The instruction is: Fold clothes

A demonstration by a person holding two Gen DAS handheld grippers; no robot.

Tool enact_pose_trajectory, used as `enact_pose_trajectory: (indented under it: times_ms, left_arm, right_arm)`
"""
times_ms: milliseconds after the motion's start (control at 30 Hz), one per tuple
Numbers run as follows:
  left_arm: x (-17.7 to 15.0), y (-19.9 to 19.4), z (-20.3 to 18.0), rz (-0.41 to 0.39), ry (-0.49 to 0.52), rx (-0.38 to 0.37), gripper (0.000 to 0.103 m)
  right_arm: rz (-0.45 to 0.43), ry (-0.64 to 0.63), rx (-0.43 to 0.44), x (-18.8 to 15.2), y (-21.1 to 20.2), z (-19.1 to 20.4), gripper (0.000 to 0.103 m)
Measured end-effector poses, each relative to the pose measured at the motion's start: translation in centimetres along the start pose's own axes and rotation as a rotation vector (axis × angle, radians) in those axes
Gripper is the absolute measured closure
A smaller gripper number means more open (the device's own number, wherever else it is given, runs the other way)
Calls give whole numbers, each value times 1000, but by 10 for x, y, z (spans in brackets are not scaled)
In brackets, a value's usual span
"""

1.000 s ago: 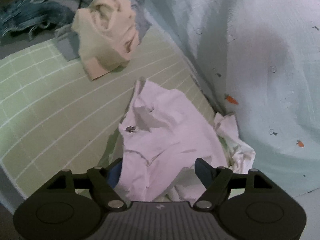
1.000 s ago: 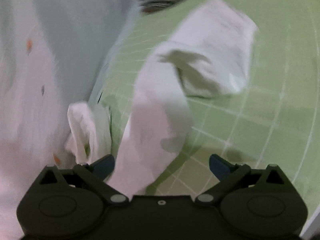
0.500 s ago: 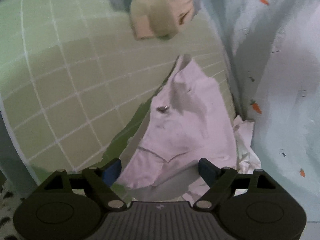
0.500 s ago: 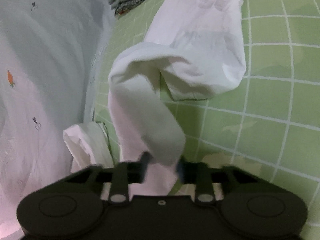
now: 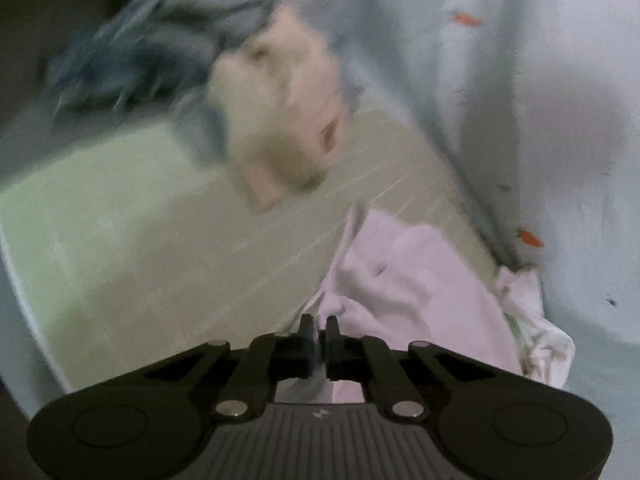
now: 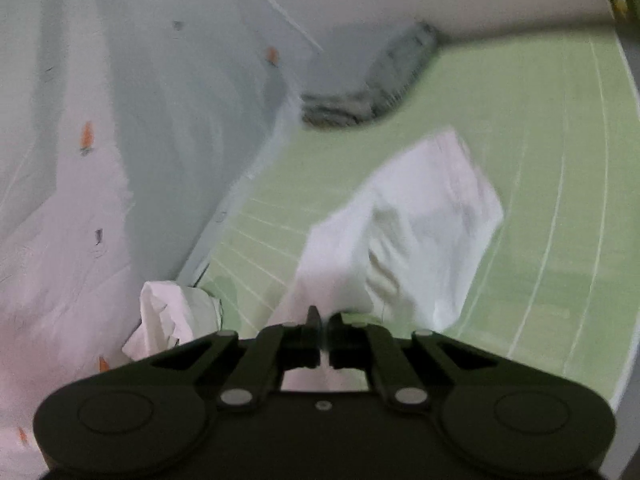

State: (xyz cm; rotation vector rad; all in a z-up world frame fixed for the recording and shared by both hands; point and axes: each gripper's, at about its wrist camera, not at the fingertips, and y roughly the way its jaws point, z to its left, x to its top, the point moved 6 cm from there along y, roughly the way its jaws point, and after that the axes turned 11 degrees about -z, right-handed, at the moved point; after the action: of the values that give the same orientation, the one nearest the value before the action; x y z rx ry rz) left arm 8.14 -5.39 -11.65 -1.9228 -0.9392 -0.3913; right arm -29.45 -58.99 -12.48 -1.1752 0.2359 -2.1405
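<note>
A pale pink-white garment (image 5: 416, 280) lies crumpled on the green checked bed sheet (image 5: 140, 240). My left gripper (image 5: 319, 334) is shut on its near edge. In the right wrist view the same garment (image 6: 404, 236) stretches away from my right gripper (image 6: 323, 332), which is shut on another edge of it. Both views are blurred by motion.
A peach garment (image 5: 280, 120) and blue and grey clothes (image 5: 132, 64) are piled at the far side. A pale blue carrot-print quilt (image 5: 520, 100) borders the bed; it also shows in the right wrist view (image 6: 120, 140). A crumpled white cloth (image 6: 172, 316) lies by it. Folded grey clothes (image 6: 376, 88) sit far off.
Both grippers have closed on the pale garment: the right one about half a second ago, the left one since then. Both cameras have swung upward.
</note>
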Motion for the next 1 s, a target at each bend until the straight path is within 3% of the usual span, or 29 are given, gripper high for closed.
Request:
enact_pose_trajectory:
  times_ms: [133,200,300,367,433,467,500,567,633,733,900,1000]
  left_arm:
    - [-5,-2,-4,-36,262,99,96]
    - [-12,-2,5,-14,273,142,94]
    - [-20,-3,16,19,299,218,77]
    - [-20,-11,9,-17,371,224,70]
    - [-17,-19,-4,-59,402,196,32]
    - [-15,-23,-13,-98,399,182,23]
    - [-13,-27,-22,-140,396,169,16]
    - [-14,-36,-46,-210,425,130,15]
    - [-24,-36,-72,-229,484,87,7]
    - [-55,-31,-108,-196,544,35,6]
    - [-144,-16,-170,-18,636,-84,6]
    - [-199,-9,-205,82,704,-120,6]
  right_arm:
    - [64,-199,-8,-24,-8,0,100]
    - [126,-217,-27,-41,-7,-9,100]
    - [215,-225,-37,-64,-7,-17,96]
    - [214,-275,-50,-67,-9,-20,81]
    - [190,-302,-54,-61,-10,-23,43]
    - [174,-302,-50,-56,-10,-24,37]
    - [158,-300,-45,-51,-10,-26,36]
    - [129,-299,-37,-40,-8,-30,15]
    - [103,-310,-43,-28,-6,-34,5]
    - [123,-333,-45,-16,8,-47,2]
    - [163,-373,-46,5,34,-70,1]
    - [210,-433,47,16,43,-76,1]
